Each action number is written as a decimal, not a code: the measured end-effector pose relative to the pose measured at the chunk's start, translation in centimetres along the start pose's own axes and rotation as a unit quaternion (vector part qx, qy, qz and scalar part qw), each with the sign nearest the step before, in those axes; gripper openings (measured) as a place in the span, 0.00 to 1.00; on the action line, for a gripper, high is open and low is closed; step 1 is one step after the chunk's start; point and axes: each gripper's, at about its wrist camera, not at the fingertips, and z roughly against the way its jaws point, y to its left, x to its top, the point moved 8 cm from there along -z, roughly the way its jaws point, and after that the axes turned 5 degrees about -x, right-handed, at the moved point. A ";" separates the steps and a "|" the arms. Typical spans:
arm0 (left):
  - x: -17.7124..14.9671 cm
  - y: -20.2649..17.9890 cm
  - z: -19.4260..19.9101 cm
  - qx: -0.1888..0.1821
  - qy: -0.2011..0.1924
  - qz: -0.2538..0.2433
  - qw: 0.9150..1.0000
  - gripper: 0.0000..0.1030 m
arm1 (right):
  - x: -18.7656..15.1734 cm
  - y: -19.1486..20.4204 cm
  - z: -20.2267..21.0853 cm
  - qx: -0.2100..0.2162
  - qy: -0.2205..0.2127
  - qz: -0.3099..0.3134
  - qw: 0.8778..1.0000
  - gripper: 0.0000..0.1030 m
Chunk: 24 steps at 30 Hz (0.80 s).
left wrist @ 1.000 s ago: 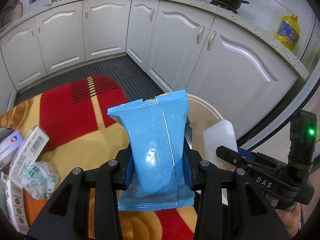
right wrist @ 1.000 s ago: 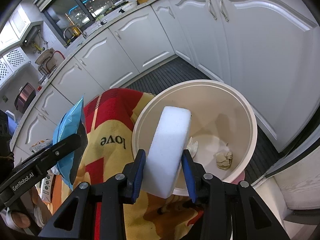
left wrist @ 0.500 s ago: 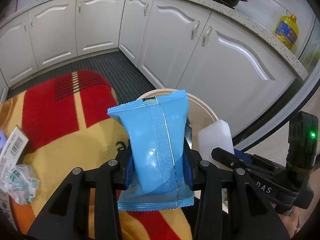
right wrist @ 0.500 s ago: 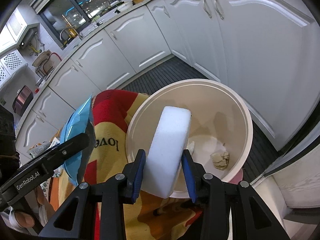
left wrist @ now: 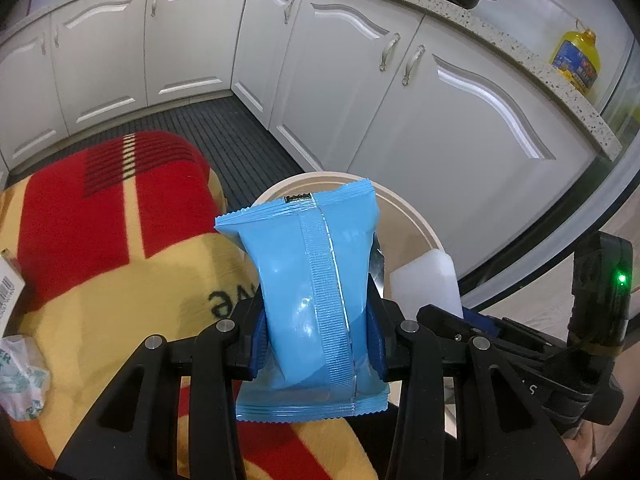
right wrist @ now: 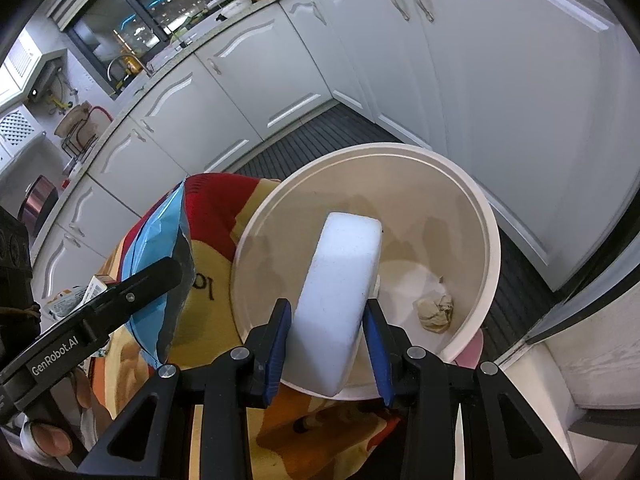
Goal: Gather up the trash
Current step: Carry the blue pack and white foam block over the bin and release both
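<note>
My left gripper (left wrist: 318,326) is shut on a blue snack wrapper (left wrist: 312,284), held upright over the edge of the red-and-yellow cloth near the cream waste bin (left wrist: 424,232). My right gripper (right wrist: 326,338) is shut on a white foam block (right wrist: 340,292), held above the near rim of the bin (right wrist: 490,240). A crumpled brown paper wad (right wrist: 434,310) lies on the bin's floor. The foam block (left wrist: 426,284) and right gripper show at the right of the left wrist view. The wrapper (right wrist: 158,256) and the left gripper show at the left of the right wrist view.
The red-and-yellow patterned cloth (left wrist: 104,220) covers the table. Paper cartons and a crumpled plastic wrapper (left wrist: 20,376) lie at its left edge. White kitchen cabinets (left wrist: 400,92) curve behind the bin. A dark ribbed floor mat (left wrist: 224,124) lies below them.
Both grippers have moved to the right toward the bin with their loads still held. The cartons on the cloth have slid toward the left edge of the left wrist view.
</note>
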 end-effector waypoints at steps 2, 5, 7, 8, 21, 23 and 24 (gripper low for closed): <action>0.1 0.0 -0.3 -0.002 0.001 0.001 1.000 0.37 | 0.1 0.0 -0.3 -0.001 0.001 0.001 1.000 0.35; 0.1 0.1 -0.7 -0.005 0.002 0.004 1.000 0.37 | 0.1 0.0 -0.6 -0.004 0.002 0.000 1.000 0.35; 0.2 0.0 -0.8 -0.007 0.000 0.007 1.000 0.37 | 0.1 -0.1 -0.9 -0.008 0.002 0.001 1.000 0.35; 0.2 0.0 -0.9 -0.009 0.000 0.009 1.000 0.37 | 0.1 -0.1 -1.0 -0.008 0.002 0.001 1.000 0.35; 0.1 -0.1 -1.1 -0.029 -0.003 0.019 0.999 0.59 | 0.3 -0.5 -1.8 -0.022 -0.009 -0.007 1.000 0.50; 0.1 0.0 -1.0 -0.030 -0.003 0.021 0.999 0.60 | 0.2 -0.7 -1.5 -0.025 -0.013 -0.011 1.000 0.50; 0.1 0.0 -1.0 -0.030 -0.003 0.021 0.999 0.61 | 0.1 -0.8 -1.5 -0.026 -0.011 -0.011 1.000 0.50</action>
